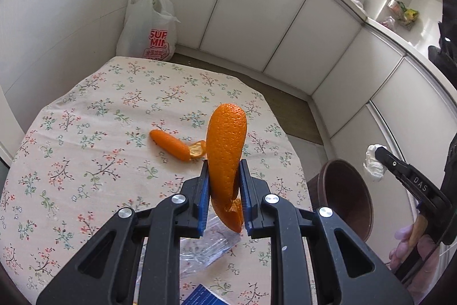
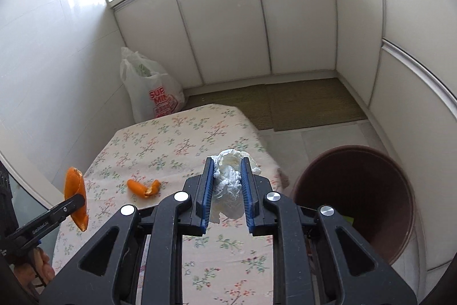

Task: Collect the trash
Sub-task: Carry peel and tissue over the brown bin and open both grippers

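Above the floral worktop (image 1: 85, 110): left hand-held gripper (image 1: 223, 182) pinches an orange peel (image 1: 225, 145); right hand-held gripper (image 2: 227, 182) pinches crumpled tissue (image 2: 228, 185). Brown bin (image 2: 357, 196) at 3 o'clock. Judged carry step; next, release over bin. Second peel (image 1: 174, 145) remains at 11 o'clock.

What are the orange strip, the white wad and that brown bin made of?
Orange strip: citrus peel, judging by its pitted, glossy skin. White wad: probably tissue paper, matte and crumpled. Brown bin: looks like smooth moulded plastic, though that is uncertain.
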Demonstrator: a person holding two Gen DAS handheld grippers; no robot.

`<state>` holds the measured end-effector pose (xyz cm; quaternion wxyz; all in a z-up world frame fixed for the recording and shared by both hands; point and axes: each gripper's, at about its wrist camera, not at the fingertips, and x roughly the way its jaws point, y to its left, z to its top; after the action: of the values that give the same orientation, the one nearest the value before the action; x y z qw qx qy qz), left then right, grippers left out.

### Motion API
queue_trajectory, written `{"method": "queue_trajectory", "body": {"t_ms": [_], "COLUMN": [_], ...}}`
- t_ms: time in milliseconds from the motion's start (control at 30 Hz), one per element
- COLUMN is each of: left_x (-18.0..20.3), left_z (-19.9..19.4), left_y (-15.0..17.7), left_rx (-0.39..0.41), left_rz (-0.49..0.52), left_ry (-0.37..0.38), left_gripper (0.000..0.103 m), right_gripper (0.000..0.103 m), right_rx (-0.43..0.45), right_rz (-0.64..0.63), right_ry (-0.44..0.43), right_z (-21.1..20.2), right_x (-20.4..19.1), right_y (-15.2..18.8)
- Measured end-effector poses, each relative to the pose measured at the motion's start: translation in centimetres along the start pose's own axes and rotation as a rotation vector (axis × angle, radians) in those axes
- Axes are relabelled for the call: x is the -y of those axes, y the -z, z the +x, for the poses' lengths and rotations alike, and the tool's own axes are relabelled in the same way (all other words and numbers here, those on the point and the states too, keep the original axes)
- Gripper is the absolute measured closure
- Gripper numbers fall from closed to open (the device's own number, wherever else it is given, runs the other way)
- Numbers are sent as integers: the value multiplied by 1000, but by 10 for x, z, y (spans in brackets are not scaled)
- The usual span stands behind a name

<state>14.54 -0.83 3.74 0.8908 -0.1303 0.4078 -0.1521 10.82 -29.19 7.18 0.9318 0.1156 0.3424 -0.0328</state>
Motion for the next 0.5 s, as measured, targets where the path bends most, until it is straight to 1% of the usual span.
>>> {"method": "queue_trajectory", "body": {"t_ms": [267,300,367,400,433,467,500], "left_x": [53,59,72,78,85,93,100], "left_z": [21,24,28,30,32,36,38], "left_y": [13,15,18,19,20,21,22], "left_rx": [-26,-29,-33,-34,-36,-37,-39], "left_rz": [69,77,98,109,120,132,143], "left_ry": [63,71,86,93,102,112,121], "left_gripper": [83,83,83,83,83,83,83], "right_gripper": [84,82,74,66,60,58,51], "right_rx": [135,142,149,158,171,186,201], "right_rz": [15,17,30,42,51,58,67], "right_ry": [262,282,309,316,327,338,350], "right_z": [-17,-18,-20,-23,-27,-31,-35], "right_x": [58,64,74,79,83,86,90], "right_y": [1,1,2,2,2,1,1]}}
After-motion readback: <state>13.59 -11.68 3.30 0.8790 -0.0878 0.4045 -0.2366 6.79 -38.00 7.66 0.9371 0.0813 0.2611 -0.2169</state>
